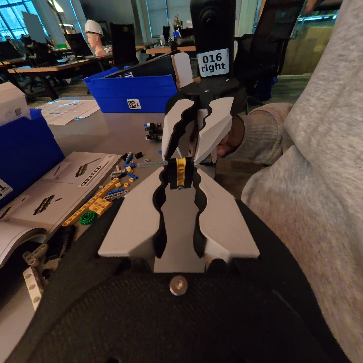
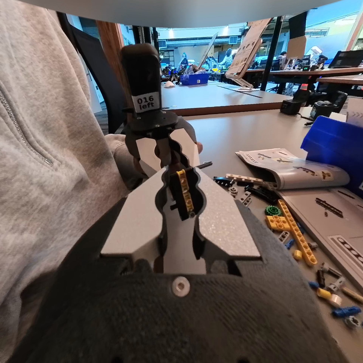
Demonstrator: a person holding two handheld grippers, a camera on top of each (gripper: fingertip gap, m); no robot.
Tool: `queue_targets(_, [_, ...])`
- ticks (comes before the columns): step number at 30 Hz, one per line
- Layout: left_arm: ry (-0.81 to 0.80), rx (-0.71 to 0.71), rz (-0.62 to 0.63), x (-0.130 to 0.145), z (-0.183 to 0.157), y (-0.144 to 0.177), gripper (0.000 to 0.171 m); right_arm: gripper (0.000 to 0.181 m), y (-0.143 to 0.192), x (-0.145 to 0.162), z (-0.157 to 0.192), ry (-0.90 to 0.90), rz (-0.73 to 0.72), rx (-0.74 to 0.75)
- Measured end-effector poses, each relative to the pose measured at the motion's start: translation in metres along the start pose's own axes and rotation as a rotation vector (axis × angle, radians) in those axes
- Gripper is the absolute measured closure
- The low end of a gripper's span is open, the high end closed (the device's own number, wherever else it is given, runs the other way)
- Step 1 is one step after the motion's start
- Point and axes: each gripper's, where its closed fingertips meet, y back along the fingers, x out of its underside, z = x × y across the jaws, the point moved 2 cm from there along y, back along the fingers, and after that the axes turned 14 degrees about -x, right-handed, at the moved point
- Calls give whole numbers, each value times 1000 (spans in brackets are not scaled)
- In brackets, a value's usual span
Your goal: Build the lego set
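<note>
A small lego assembly, a yellow beam between two black beams (image 1: pixel 180 174), hangs in the air between both grippers; it also shows in the right wrist view (image 2: pixel 183 194). A thin grey axle (image 1: pixel 151 164) sticks out of its upper end toward the left. My left gripper (image 1: pixel 180 170) is shut on the assembly from below. My right gripper (image 1: pixel 180 160) comes down from above, tips closed on the axle end of the assembly. In the right wrist view my right gripper (image 2: pixel 181 169) holds it, with the left gripper (image 2: pixel 169 165) opposite.
Loose pieces lie on the grey table: a long yellow beam (image 1: pixel 92 202) (image 2: pixel 296 231), a green gear (image 1: pixel 87 217) (image 2: pixel 273 211), small pins. An open instruction booklet (image 1: pixel 59 186) (image 2: pixel 294 170), blue bins (image 1: pixel 133 92) (image 2: pixel 334 141), a small black sub-assembly (image 1: pixel 155 130). The person's grey sleeve (image 1: pixel 294 176) is close. Only a small space, under 4 cm, lies between the two pairs of fingers.
</note>
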Motion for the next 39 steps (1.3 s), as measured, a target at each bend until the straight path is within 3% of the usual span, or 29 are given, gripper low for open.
queue_targets(7, [116, 33, -24, -4, 7, 3, 149, 146, 19, -21, -1, -14, -168, -31])
queue_targets(11, [170, 116, -30, -6, 2, 6, 149, 134, 15, -13, 3, -54, -119, -99])
queue_targets(21, [163, 186, 2, -2, -9, 5, 150, 140, 5, 0, 9, -72, -28, -147])
queue_targets(30, [302, 194, -121, -19, 4, 14, 149, 129, 6, 8, 2, -135, -9, -144])
queue_targets(39, [410, 228, -192, -29, 9, 18, 149, 133, 3, 2, 3, -167, -62, -171])
